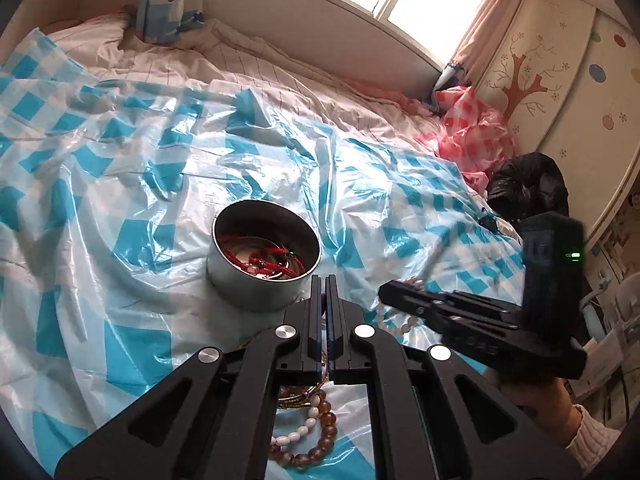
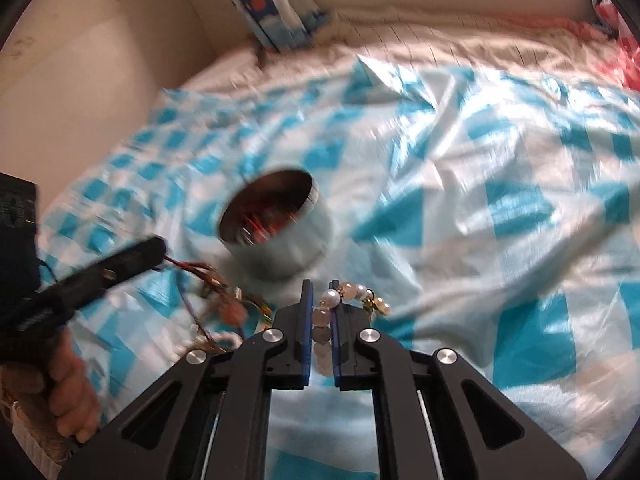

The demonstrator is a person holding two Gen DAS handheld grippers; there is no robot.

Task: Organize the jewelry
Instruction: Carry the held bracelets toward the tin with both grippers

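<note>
Left wrist view: the metal tin point(image 1: 264, 256) sits at centre frame on the blue-checked plastic sheet point(image 1: 120, 184) spread over the bed point(image 1: 248, 68), with red cord bracelets point(image 1: 264, 258) already lying inside. The left gripper point(image 1: 325, 280) has its fingers pressed together just at the tin's near rim; nothing can be seen between the tips from here. Below the fingers, at the bottom of the frame, amber and white bead bracelets point(image 1: 308, 432) lie on the sheet. At right, the right gripper point(image 1: 384, 292) reaches in with pale beads at its tip.

Right wrist view: the picture is motion-blurred. The right gripper point(image 2: 320, 292) pinches a pink bead and pearl bracelet point(image 2: 340, 300) between its blue-padded fingers point(image 2: 306, 312), which stand only narrowly apart around the strand. The tin point(image 2: 280, 224) lies just beyond, at centre. At left, the left gripper point(image 2: 156, 252) has thin red and brown cords point(image 2: 200, 276) running from its tip, so it probably holds them, above a tangle of more pieces.

To do this step well, I would carry each strand fully over the tin's mouth before letting go, lifting high enough that trailing cords clear the rim and do not drag the light tin across the slippery sheet.
</note>
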